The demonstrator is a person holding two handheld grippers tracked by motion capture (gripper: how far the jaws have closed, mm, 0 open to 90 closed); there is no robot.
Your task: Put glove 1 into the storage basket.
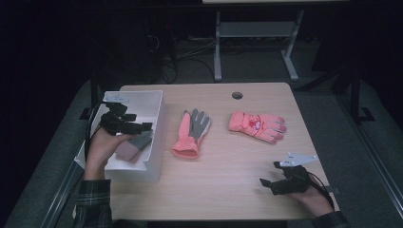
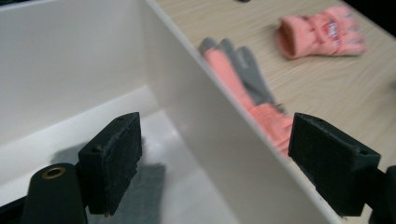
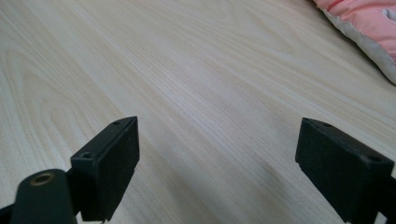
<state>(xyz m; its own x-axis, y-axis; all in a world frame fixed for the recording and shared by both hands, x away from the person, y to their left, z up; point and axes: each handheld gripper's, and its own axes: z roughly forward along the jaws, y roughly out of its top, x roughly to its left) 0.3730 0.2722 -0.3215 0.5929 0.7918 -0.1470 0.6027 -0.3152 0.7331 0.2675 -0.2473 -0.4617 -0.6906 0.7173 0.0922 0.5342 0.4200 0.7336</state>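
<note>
A white bin (image 1: 158,137) stands at the table's left edge with a grey and dull-pink glove (image 1: 135,146) lying in it. My left gripper (image 1: 139,121) hovers open over the bin. In the left gripper view its jaws (image 2: 215,158) stand wide apart on either side of the bin's right wall (image 2: 196,93), with the dark glove (image 2: 147,186) below the left jaw. A pink and grey glove (image 1: 192,133) (image 2: 243,79) lies flat just right of the bin. A padded pink glove (image 1: 259,126) (image 2: 322,32) lies farther right. My right gripper (image 1: 269,173) (image 3: 217,163) rests open and empty low over bare wood near the front right corner.
The wooden table (image 1: 223,190) has a round cable hole (image 1: 237,95) at its back edge. A corner of the padded pink glove (image 3: 364,23) shows beyond my right jaws. A desk frame (image 1: 256,33) and cables stand on the floor behind the table.
</note>
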